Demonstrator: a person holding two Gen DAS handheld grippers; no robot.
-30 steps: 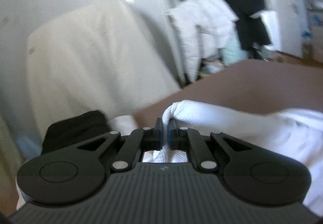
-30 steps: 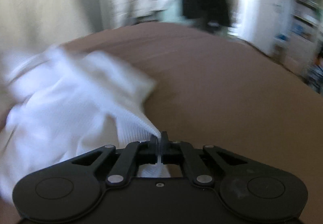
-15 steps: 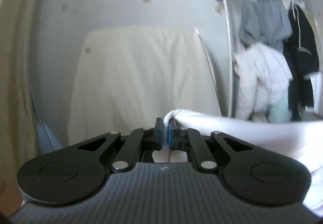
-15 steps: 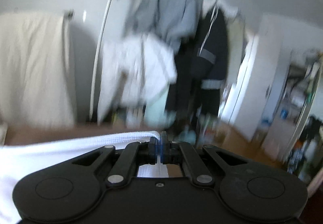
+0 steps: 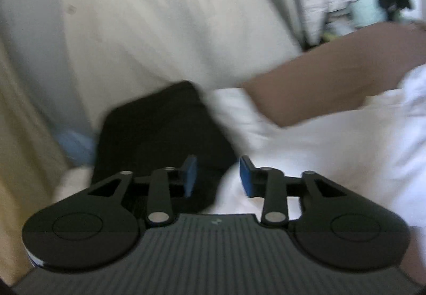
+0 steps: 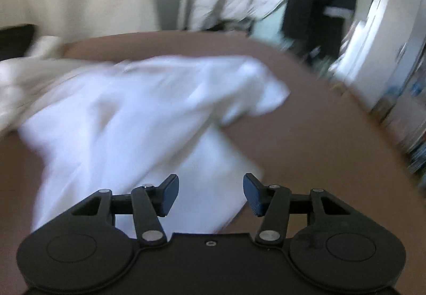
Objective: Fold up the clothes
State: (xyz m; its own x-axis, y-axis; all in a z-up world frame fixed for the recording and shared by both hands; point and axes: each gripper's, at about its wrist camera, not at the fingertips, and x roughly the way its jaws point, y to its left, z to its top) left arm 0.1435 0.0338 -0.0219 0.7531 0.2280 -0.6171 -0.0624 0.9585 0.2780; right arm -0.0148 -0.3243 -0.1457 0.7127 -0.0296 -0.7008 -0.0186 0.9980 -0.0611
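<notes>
Both grippers have let go: the left gripper (image 5: 217, 175) and right gripper (image 6: 211, 193) now have fingers apart, empty. Released, the white garment (image 6: 149, 114) lies rumpled on the brown bed (image 6: 319, 140), beside a black garment (image 5: 159, 130). Uneven bunching could skew the next fold.

- white garment (image 6: 138, 114), plain
- brown bed surface (image 6: 332, 140)
- black folded cloth (image 5: 159, 130), at ten o'clock
- blue pads (image 5: 190, 175) on black left gripper (image 5: 217, 175)
</notes>
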